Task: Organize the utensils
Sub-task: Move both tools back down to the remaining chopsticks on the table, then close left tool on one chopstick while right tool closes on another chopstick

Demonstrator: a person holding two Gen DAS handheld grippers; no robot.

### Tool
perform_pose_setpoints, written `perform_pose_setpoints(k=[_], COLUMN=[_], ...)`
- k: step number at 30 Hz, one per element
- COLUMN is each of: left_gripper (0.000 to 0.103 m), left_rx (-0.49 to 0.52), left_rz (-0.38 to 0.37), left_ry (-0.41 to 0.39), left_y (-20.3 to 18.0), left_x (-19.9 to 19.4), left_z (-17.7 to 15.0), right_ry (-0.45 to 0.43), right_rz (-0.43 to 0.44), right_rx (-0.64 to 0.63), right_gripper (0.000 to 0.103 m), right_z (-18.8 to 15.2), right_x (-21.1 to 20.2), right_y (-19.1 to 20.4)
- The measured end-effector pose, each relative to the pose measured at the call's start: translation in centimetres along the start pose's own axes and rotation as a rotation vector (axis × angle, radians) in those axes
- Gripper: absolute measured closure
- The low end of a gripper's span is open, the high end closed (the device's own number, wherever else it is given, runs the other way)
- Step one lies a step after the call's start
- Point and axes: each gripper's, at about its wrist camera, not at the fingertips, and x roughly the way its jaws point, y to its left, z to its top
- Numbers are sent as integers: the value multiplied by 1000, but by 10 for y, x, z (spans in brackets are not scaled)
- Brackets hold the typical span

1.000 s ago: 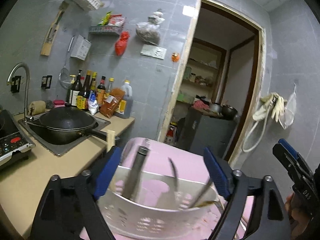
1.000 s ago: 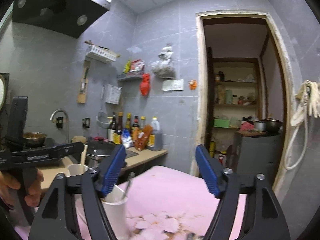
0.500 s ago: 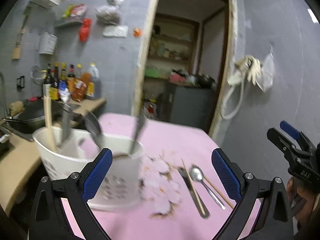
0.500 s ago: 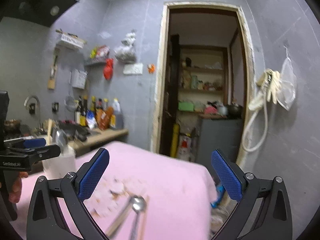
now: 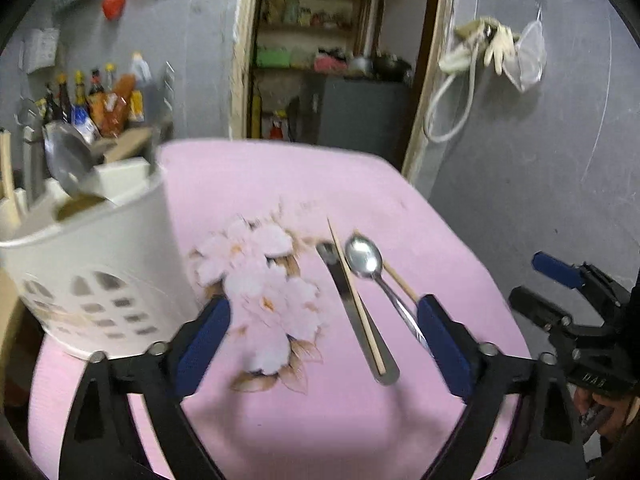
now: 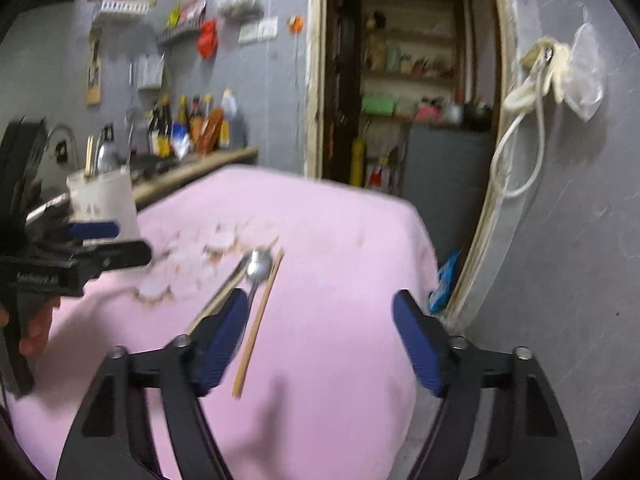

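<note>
While both grippers hover over the pink cloth (image 5: 248,176), we are between placements: some utensils already stand in the white caddy (image 5: 92,264) at the left of the table, and a small group lies loose on the cloth to its right. The left gripper (image 5: 324,344) has its jaws spread wide with nothing between them, and the right gripper (image 6: 316,336) is spread wide and empty too.

From the left wrist view the loose group reads, left to right, as a flat metal knife handle (image 5: 354,312), a wooden chopstick (image 5: 356,296) lying along it, a metal spoon (image 5: 366,260) with its bowl at the far end, and a second chopstick (image 5: 400,280) crossing under the spoon's stem. These pieces touch or overlap one another. In the right wrist view the second chopstick (image 6: 260,320) runs towards the near edge, just right of the left finger, with the spoon (image 6: 258,264) farther off.

We judge the step in hand to be choosing the next piece to lift. The next move calls for lowering one gripper over a single item, probably where it lies apart from its neighbours, closing across its narrow width, then carrying it left to the caddy. Thin flat pieces on soft cloth may slip or drag a neighbour along.
</note>
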Motion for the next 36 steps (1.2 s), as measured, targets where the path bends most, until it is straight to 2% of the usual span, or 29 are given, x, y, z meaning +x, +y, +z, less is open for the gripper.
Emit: perform_pose_setpoints(k=[2, 4, 6, 10, 15, 16, 17, 18, 20, 21, 27, 36], left_gripper=[34, 38, 49, 58, 70, 73, 79, 86, 97, 99, 101, 101], left_rx=[-5, -19, -54, -89, -46, -31, -17, 5, 23, 26, -6, -60], left_rz=[-18, -44, -99, -130, -117, -109, -94, -76, -80, -78, -67, -15], left_ry=[62, 110, 170, 251, 280, 290, 299, 301, 302, 303, 295, 286], left_y=[2, 4, 9, 13, 4, 1, -1, -4, -7, -8, 2, 24], left_x=[12, 22, 36, 54, 61, 63, 65, 65, 63, 63, 57, 22], left_z=[-2, -3, -5, -6, -6, -6, -6, -5, -6, -7, -11, -25], right_ry=[46, 90, 116, 167, 196, 196, 196, 197, 192, 192, 182, 182], right_rz=[31, 69, 94, 110, 73, 66, 57, 50, 42, 41, -9, -69], right_rx=[-2, -10, -25, -68, -126, -129, -126, -121, -103, -90, -57, -2], right_gripper=[43, 44, 44, 47, 61, 67, 75, 79, 92, 94, 98, 99], right_z=[-5, -11, -16, -25, -32, -31, -31, -30, -30, -31, -33, -36], right_x=[6, 12, 17, 25, 30, 31, 31, 31, 29, 28, 22, 10], right_y=[1, 5, 9, 18, 28, 28, 27, 26, 21, 18, 9, 1])
